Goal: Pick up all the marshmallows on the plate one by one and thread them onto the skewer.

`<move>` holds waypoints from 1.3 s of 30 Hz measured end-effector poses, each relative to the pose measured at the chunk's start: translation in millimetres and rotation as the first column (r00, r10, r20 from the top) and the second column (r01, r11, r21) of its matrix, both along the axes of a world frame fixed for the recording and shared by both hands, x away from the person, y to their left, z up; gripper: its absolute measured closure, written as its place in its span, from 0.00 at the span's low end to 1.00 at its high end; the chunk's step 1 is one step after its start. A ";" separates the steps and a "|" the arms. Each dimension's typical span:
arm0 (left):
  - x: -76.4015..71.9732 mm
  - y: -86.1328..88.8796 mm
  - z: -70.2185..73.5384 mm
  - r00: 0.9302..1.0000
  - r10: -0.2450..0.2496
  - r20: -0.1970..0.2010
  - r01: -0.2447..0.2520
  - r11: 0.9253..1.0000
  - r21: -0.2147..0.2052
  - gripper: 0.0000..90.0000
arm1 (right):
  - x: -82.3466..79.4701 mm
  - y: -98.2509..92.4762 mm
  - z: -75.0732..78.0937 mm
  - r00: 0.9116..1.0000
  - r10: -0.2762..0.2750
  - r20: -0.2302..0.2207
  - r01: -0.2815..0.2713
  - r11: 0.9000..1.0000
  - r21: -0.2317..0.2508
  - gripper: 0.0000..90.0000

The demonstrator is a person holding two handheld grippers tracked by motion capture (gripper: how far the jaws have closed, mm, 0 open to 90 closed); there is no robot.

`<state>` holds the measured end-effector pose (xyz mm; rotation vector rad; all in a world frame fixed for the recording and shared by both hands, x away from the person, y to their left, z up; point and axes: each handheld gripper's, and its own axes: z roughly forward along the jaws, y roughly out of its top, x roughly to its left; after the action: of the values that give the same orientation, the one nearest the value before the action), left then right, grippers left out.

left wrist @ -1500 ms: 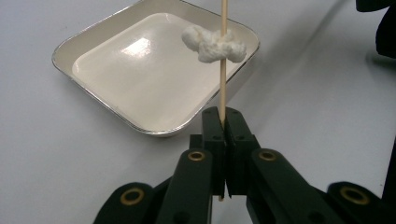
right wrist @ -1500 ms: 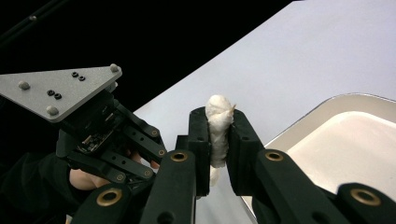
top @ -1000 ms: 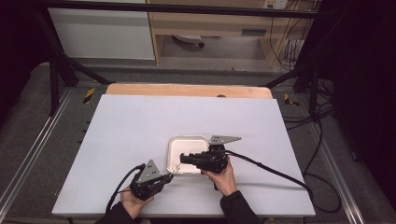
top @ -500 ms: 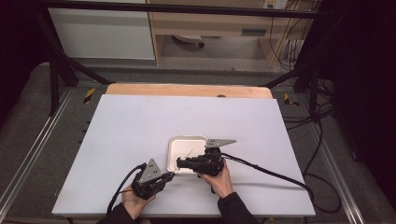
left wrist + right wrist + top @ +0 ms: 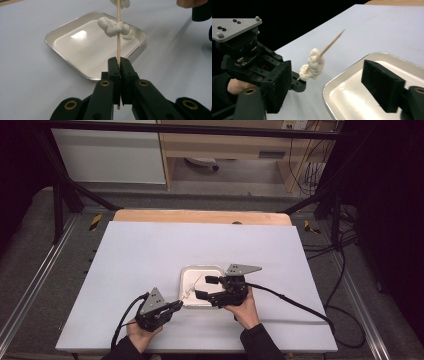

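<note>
My left gripper (image 5: 118, 65) is shut on the lower end of a thin wooden skewer (image 5: 118, 42), which rises over a shallow silver tray (image 5: 50, 37). Soft white lumps (image 5: 112, 26) are threaded on the stick. In the high view the left gripper (image 5: 177, 305) sits at the tray's (image 5: 200, 267) near left corner, and the skewer (image 5: 192, 287) slants up to the right. My right gripper (image 5: 204, 287) reaches in over the tray from the right. Its jaws have just been opening. In the right gripper view they (image 5: 329, 85) stand wide apart, with the lumps (image 5: 313, 65) ahead and untouched.
The tray lies on a white tabletop (image 5: 150, 255) with a wooden strip (image 5: 200, 216) along its far edge. Black cables (image 5: 295, 302) trail from both grippers toward the table's near and right edges. Dark frame rails (image 5: 45, 270) run beside the table.
The right gripper's jaws have spread apart beside the skewer, after edging slightly left. The left gripper keeps hold of the skewer and has stayed in place.
</note>
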<state>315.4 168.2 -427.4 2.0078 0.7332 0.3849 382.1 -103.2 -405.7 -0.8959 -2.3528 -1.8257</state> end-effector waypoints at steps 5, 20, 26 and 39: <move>0.4 3.9 -0.8 1.000 -0.001 -0.006 0.001 1.000 0.004 0.98 | 3.7 -11.1 7.4 0.996 -0.045 0.076 0.053 0.993 -0.108 0.20; 4.7 10.8 -3.3 1.000 0.001 -0.012 -0.001 1.000 -0.005 0.98 | 11.1 -15.2 -14.1 0.993 -0.020 0.112 0.064 0.914 -0.401 0.47; 5.3 10.4 -4.0 1.000 0.002 -0.021 -0.002 1.000 0.003 0.98 | 15.6 -11.8 -26.2 0.996 -0.007 0.087 0.049 0.870 -0.491 0.60; 6.4 8.7 -5.0 1.000 -0.004 -0.018 0.005 1.000 0.021 0.98 | 17.3 -7.4 -37.1 0.998 0.018 0.063 0.021 0.827 -0.561 0.76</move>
<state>321.8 176.9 -432.4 2.0346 0.7384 0.3736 399.3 -110.6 -442.8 -0.8741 -2.9961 -1.1645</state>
